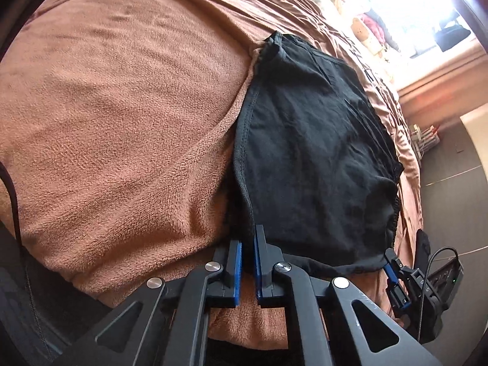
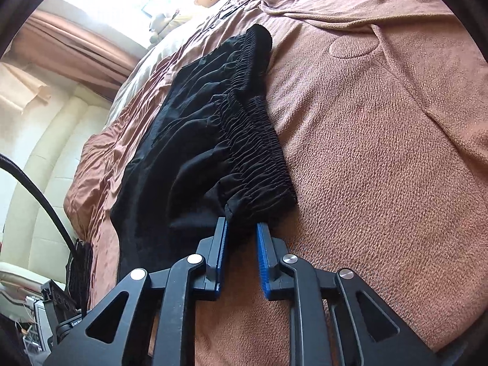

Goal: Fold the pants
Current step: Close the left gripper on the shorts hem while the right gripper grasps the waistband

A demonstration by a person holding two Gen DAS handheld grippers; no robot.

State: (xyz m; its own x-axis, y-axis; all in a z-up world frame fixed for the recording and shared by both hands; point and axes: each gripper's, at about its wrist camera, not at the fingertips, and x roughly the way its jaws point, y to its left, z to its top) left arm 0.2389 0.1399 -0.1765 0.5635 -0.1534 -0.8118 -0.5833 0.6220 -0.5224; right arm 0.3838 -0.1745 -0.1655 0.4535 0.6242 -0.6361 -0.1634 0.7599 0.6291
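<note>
Pants (image 1: 311, 140) lie on the brown blanket (image 1: 122, 122), already doubled into a compact black slab, long axis running away from both cameras. Left gripper (image 1: 248, 244) clamps the near seam corner; right gripper (image 2: 242, 228) pinches the near waistband (image 2: 256, 128) end. Probably another fold remains.

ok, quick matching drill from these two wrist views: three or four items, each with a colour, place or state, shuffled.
Items:
1. pants
2. blanket
3. left gripper
4. elastic waistband

Descriptions:
A. ruched band facing the right gripper
B. brown, fuzzy
C. black, lying on the bed
D. jaws pinching the seamed edge

Pairs: 1-C, 2-B, 3-D, 4-A
</note>
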